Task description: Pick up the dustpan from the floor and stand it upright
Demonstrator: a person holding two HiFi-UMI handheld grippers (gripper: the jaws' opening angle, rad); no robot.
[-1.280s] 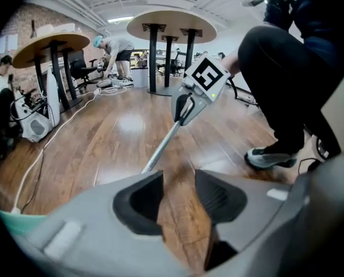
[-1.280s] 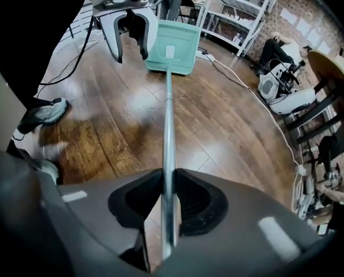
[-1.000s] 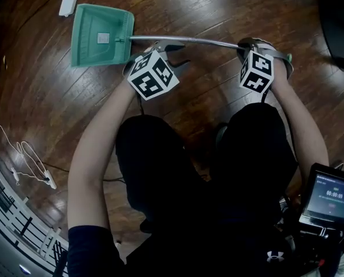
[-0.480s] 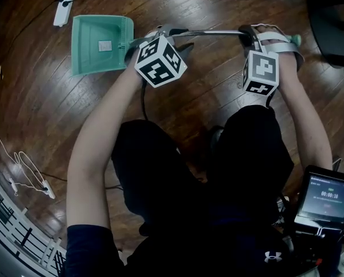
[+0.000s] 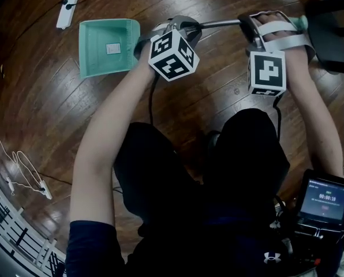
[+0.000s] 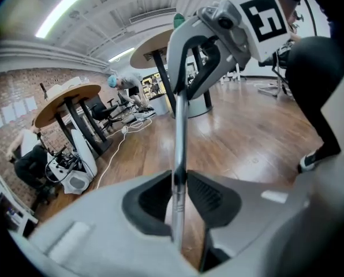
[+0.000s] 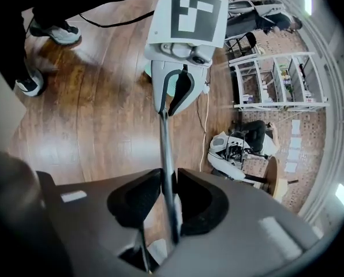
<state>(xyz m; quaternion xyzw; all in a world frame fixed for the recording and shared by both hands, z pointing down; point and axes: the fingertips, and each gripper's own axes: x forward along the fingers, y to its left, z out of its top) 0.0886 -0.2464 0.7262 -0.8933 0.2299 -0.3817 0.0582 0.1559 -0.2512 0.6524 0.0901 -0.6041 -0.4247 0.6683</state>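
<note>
Between both jaw pairs: the dustpan point(image 5: 108, 46) handle point(image 5: 221, 23)

Just left of the left gripper point(image 5: 180, 26) the green pan sits face up, low over the wood floor point(image 5: 39, 114); I cannot tell if it touches. That gripper's jaws are closing, pads already pressing the thin metal handle. Further right, the right gripper point(image 5: 257, 27) clamps the same tube near its end. It looks stiff, light, slick and pan-heavy, so the shaft is the place to hold. Both forearms reach forward

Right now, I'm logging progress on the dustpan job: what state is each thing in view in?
dustpan, lying flat, open side up, not yet upright.
handle, roughly level, held at two spots.
left tool, jaws closing onto the handle between them.
right tool, shut on the handle.
screen, lit.
</note>
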